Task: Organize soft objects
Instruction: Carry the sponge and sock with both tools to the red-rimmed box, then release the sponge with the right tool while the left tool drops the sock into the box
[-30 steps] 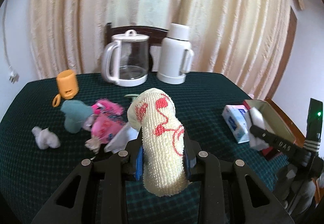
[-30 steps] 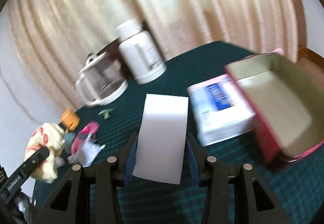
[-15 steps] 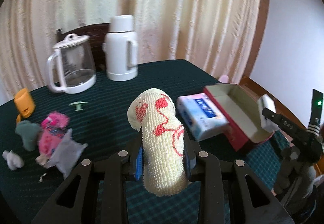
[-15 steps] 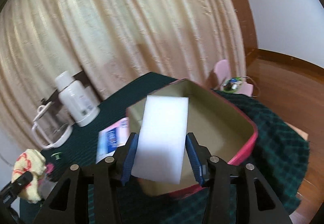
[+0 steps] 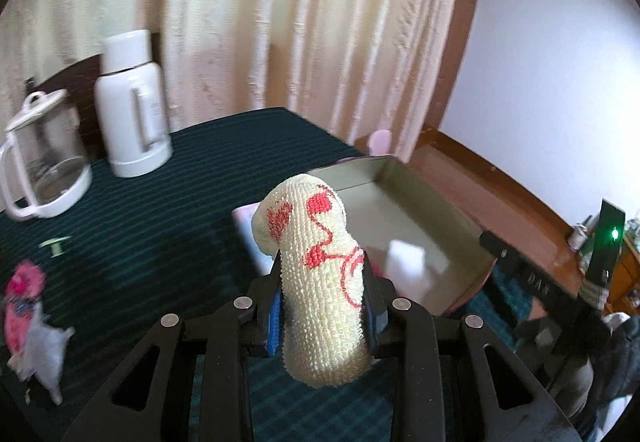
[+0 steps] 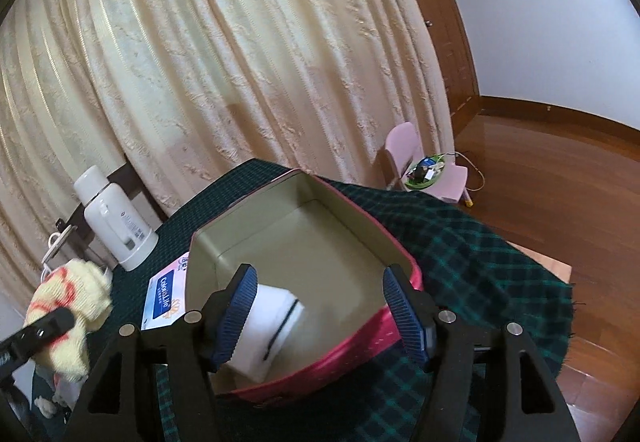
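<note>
My left gripper (image 5: pixel 322 282) is shut on a cream knitted sock with red pattern (image 5: pixel 320 282), held upright above the table just left of the red tin box (image 5: pixel 420 190). The sock also shows in the right wrist view (image 6: pixel 68 306). My right gripper (image 6: pixel 320 302) is open above the near end of the red tin box (image 6: pixel 400 306). A white sponge block (image 6: pixel 272 326) lies inside the box at its near left corner, clear of the jaws; it also shows in the left wrist view (image 5: pixel 406 266).
A tissue pack (image 6: pixel 166 298) lies left of the box. A white thermos (image 5: pixel 132 110) and glass kettle (image 5: pixel 40 162) stand at the back. Pink and grey soft items (image 5: pixel 28 306) lie far left. A pink chair (image 6: pixel 424 162) stands beyond the table edge.
My right gripper opened and let the white sponge drop into the red box. My left gripper carried the sock rightward, closer to the box.
</note>
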`<state>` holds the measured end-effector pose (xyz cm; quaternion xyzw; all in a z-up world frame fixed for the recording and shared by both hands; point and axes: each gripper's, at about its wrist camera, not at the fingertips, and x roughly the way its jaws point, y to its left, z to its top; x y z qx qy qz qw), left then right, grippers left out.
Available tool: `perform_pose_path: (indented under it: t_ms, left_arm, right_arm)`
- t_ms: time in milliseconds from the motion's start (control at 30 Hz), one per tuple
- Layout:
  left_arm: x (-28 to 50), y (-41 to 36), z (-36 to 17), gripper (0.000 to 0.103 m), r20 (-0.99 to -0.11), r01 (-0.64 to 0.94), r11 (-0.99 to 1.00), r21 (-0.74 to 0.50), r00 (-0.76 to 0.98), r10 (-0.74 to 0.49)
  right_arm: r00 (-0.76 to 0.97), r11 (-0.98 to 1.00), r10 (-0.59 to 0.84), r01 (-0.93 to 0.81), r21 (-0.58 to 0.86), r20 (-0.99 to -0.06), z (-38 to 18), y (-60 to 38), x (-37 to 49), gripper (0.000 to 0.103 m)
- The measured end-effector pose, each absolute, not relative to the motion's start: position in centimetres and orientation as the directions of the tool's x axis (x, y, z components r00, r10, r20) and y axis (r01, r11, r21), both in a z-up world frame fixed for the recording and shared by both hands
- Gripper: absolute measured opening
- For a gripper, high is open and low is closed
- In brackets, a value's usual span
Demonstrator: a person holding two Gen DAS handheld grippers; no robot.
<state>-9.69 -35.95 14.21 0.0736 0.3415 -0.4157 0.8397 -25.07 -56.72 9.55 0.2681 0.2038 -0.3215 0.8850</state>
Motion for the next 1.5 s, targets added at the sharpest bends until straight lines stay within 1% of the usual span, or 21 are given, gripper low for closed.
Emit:
perform_pose_path:
  t_ms: [233, 467, 500, 533, 567, 600, 633, 667, 800, 933, 1133, 1500]
  left_arm:
    - [-9.6, -41.7, 14.0, 0.031, -0.618, 0.807, 0.540, -0.240, 0.303, -0.726]
    - [-11.1, -46.3, 14.2, 0.034, -0.602, 0.867, 0.447, -0.220, 0.240, -0.762]
    - [-11.4, -46.9, 14.2, 0.038, -0.600, 0.876, 0.432, -0.215, 0.231, -0.766]
    - [-11.5, -47.3, 14.2, 0.048, -0.599, 0.881, 0.422, -0.212, 0.224, -0.769]
    - [-11.7, -47.8, 14.1, 0.055, -0.598, 0.888, 0.409, -0.210, 0.214, -0.772]
    - [-11.9, -48.3, 14.0, 0.071, -0.597, 0.895, 0.394, -0.211, 0.201, -0.777]
    - [-11.8, -48.7, 13.9, 0.082, -0.596, 0.899, 0.381, -0.215, 0.189, -0.781]
    - [-11.8, -49.0, 13.8, 0.084, -0.592, 0.902, 0.370, -0.223, 0.177, -0.786]
    - [-11.6, -48.7, 14.1, 0.085, -0.565, 0.901, 0.361, -0.240, 0.173, -0.807]
    - [-10.9, -47.7, 14.2, 0.085, -0.575, 0.891, 0.393, -0.228, 0.203, -0.793]
    - [-10.5, -44.9, 14.1, 0.085, -0.583, 0.859, 0.477, -0.187, 0.293, -0.758]
    - [-10.6, -39.0, 13.0, 0.085, -0.631, 0.793, 0.593, -0.139, 0.391, -0.670]
  right_arm:
    - [0.697, 0.622, -0.500, 0.702, 0.347, -0.514, 10.0, -57.2, -26.5, 0.069]
    - [0.682, 0.604, -0.516, 0.718, 0.344, -0.517, 10.2, -57.5, -26.6, 0.069]
    - [0.681, 0.600, -0.517, 0.720, 0.347, -0.519, 10.1, -57.5, -26.6, 0.069]
    - [0.679, 0.596, -0.516, 0.722, 0.351, -0.522, 10.0, -57.6, -26.6, 0.069]
    - [0.678, 0.592, -0.515, 0.724, 0.354, -0.524, 9.9, -57.6, -26.7, 0.069]
    - [0.676, 0.589, -0.515, 0.726, 0.356, -0.527, 9.8, -57.7, -26.7, 0.069]
    - [0.675, 0.586, -0.514, 0.727, 0.357, -0.530, 9.8, -57.7, -26.7, 0.069]
    - [0.674, 0.584, -0.511, 0.728, 0.359, -0.534, 9.7, -57.8, -26.6, 0.069]
    - [0.675, 0.585, -0.507, 0.726, 0.362, -0.536, 9.6, -57.5, -26.5, 0.069]
    - [0.688, 0.598, -0.497, 0.713, 0.367, -0.528, 9.9, -56.9, -26.3, 0.070]
    - [0.713, 0.630, -0.462, 0.683, 0.371, -0.527, 10.1, -55.5, -25.5, 0.071]
    - [0.763, 0.705, -0.400, 0.611, 0.361, -0.508, 11.2, -52.4, -23.8, 0.072]
